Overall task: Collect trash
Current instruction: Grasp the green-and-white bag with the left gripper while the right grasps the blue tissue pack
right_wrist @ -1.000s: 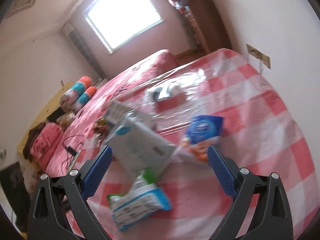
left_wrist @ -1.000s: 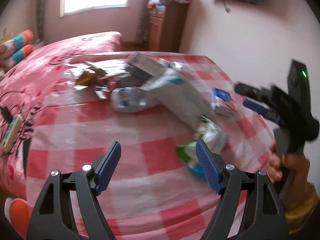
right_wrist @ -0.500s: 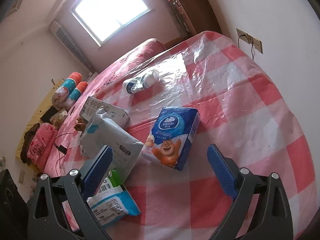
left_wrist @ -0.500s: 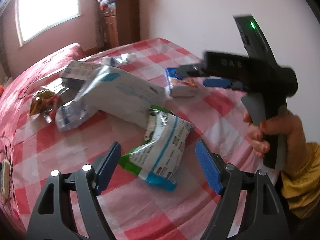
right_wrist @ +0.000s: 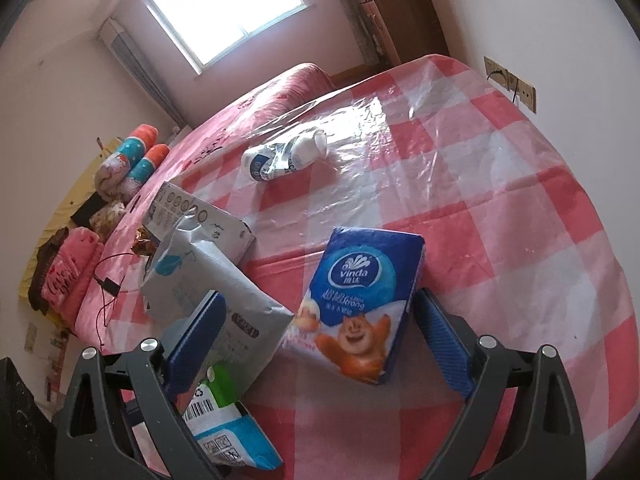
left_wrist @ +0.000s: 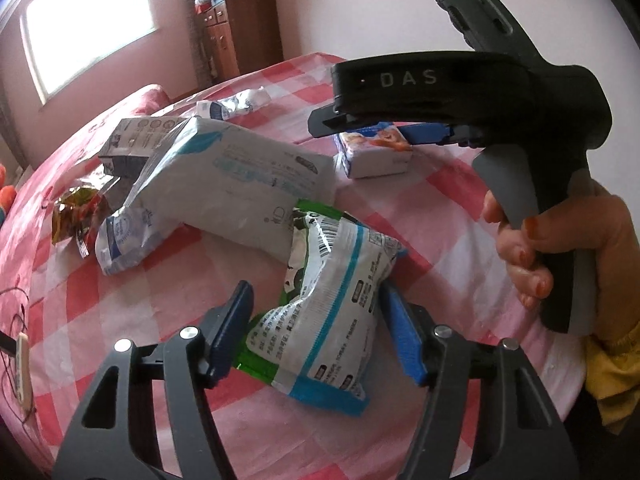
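Note:
Trash lies on a table with a red-and-white checked cloth (left_wrist: 452, 208). My left gripper (left_wrist: 320, 320) is open, its blue pads on either side of a crumpled white, green and blue wrapper (left_wrist: 332, 304). My right gripper (right_wrist: 320, 332) is open around the near end of a blue Vinda tissue pack (right_wrist: 360, 300); the pack also shows in the left wrist view (left_wrist: 376, 152) under the right gripper body (left_wrist: 460, 96). A large grey-white pouch (left_wrist: 240, 184) lies between them.
A crushed white bottle (right_wrist: 284, 156) lies farther back. A grey carton (right_wrist: 196, 220), a small white bag (left_wrist: 124, 240) and a foil wrapper (left_wrist: 76, 212) lie at the left. A bed (right_wrist: 132, 176) stands beyond, a wooden cabinet (left_wrist: 240, 36) and a wall at the right.
My left gripper has swung right and closed in until the green-and-blue wrapper sits between its pads. My right gripper has moved forward and now straddles the Vinda tissue pack.

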A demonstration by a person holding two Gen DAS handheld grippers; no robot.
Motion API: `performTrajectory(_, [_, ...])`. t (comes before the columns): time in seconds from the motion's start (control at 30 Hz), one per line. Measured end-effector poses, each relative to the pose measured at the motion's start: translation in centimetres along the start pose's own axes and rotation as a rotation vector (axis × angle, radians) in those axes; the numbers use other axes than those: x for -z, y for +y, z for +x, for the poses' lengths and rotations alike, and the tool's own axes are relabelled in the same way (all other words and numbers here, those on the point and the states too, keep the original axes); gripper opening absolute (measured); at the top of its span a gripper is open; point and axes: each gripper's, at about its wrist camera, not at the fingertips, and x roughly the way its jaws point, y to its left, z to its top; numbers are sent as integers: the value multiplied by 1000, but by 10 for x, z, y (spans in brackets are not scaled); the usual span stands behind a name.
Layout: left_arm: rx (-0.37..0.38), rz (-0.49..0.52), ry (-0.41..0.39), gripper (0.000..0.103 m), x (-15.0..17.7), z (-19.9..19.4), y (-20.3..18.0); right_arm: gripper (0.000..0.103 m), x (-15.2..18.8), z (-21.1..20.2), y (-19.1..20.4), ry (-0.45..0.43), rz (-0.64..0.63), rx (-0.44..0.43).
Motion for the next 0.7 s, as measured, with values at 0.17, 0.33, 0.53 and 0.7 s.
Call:
performTrajectory(0.17, [9,-57,-8,62,0,3,3,78,-2,4,1,-4,-26,34])
performTrajectory(0.33, [24,-111,-11,58,-4,8,3,73,-6,4,-5,4,-20,14])
performTrajectory(0.53, [12,-148,-39,49,-3,11,-1,62,-2,1,-4,4,-57,53])
performTrajectory(0.7, [11,-194,-37,43,-1,7,4,55,1,0,-1,2,-103,89])
